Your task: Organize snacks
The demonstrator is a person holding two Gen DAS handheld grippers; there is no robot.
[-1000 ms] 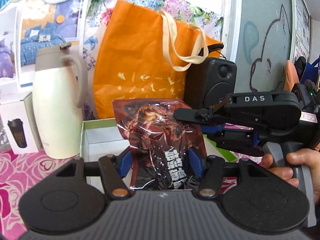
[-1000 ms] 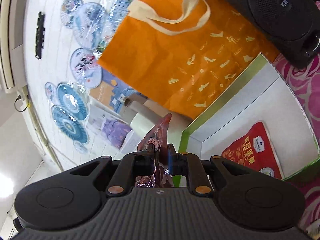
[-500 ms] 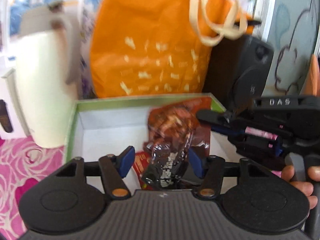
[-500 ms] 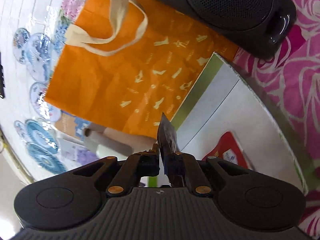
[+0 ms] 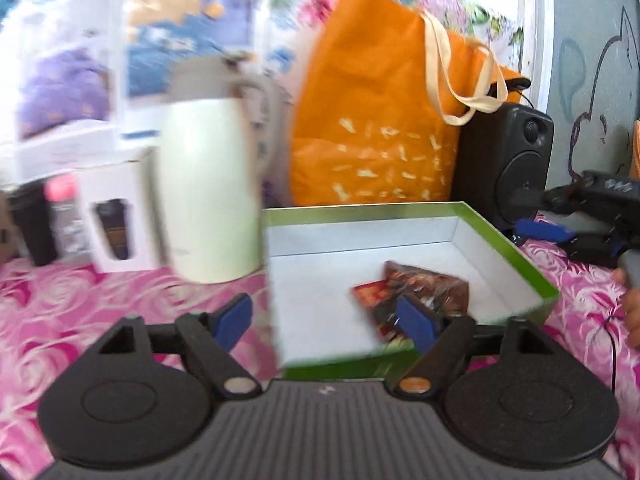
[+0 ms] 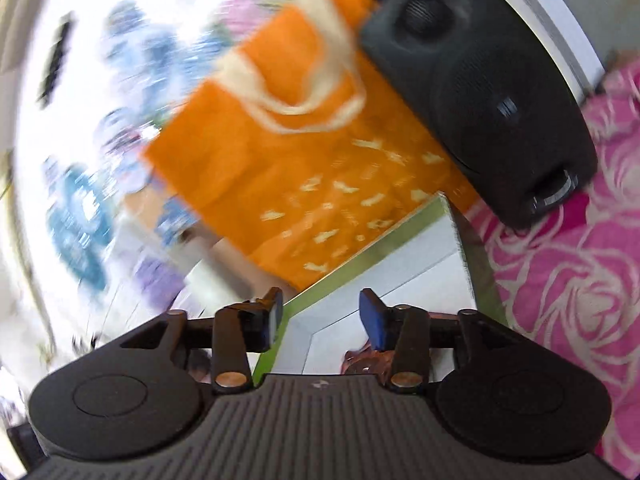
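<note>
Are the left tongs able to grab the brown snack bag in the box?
Probably yes. The left tongs are open, and the brown snack bag lies uncovered atop a red packet in the open box.

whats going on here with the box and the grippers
A person with a handheld gripper in each hand is sorting snacks into a green-rimmed box on a pink floral cloth. A dark brown snack packet lies inside the box, partly over a red packet. Both the left gripper and the right gripper are open and hold nothing. A cream jug, an orange bag and a black speaker stand behind the box.
</note>
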